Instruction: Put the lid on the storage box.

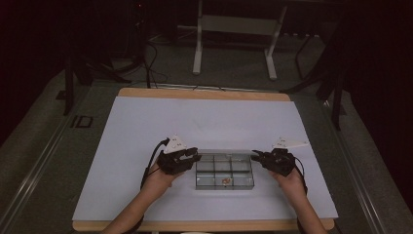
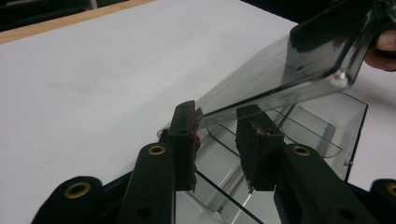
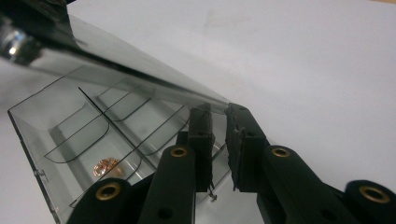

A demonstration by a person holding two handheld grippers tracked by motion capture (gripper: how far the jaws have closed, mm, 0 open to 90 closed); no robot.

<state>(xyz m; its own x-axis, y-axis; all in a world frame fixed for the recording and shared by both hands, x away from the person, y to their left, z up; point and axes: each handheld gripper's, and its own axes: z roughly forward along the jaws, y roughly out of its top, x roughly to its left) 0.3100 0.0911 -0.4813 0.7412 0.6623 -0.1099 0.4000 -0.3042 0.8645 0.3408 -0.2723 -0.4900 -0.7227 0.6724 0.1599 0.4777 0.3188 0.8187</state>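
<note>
A clear plastic compartment box (image 1: 225, 187) lies on the white sheet near the table's front, between my two grippers. Its hinged lid (image 1: 225, 152) is tilted up. My left gripper (image 1: 196, 157) holds the lid's left end. In the left gripper view the lid (image 2: 289, 70) runs between the jaws of the gripper (image 2: 218, 126), against the left pad. My right gripper (image 1: 254, 155) holds the right end. In the right gripper view the lid (image 3: 116, 60) ends between the narrow-set jaws of the gripper (image 3: 219, 121). A small copper-coloured piece (image 3: 106, 166) lies in one front compartment (image 1: 225, 181).
A white sheet (image 1: 146, 131) covers most of the wooden table (image 1: 204, 93), whose edge shows at front and back. Beyond the table stand the white legs of a frame (image 1: 197, 48) on a dark floor with cables. A hand (image 2: 384, 46) shows at the lid's far end.
</note>
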